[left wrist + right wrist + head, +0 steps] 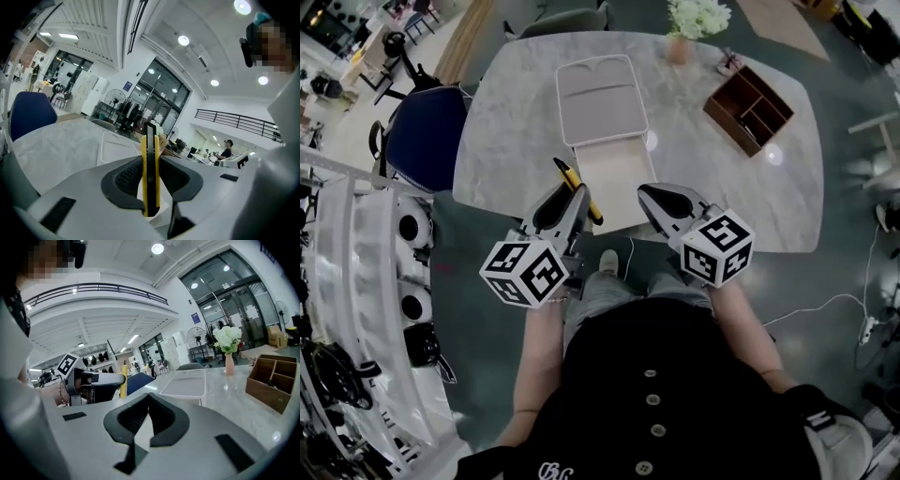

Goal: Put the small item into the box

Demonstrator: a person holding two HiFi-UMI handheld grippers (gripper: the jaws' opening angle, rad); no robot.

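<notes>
My left claw (pixel 565 199) is clamped on the knife (pixel 579 190), held edge-up between the pads, just beside the open box (pixel 619 178) on the table (pixel 506 141). My right claw (pixel 654 197) has its tips together and holds nothing.

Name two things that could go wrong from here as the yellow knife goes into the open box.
1. The left tool holds the utility knife by its narrow sides, with much of it sticking out past the pads; it could twist or slip.
2. The knife hangs near the left wall of the box, close to the edge of the table, so an early release might drop it outside.
</notes>
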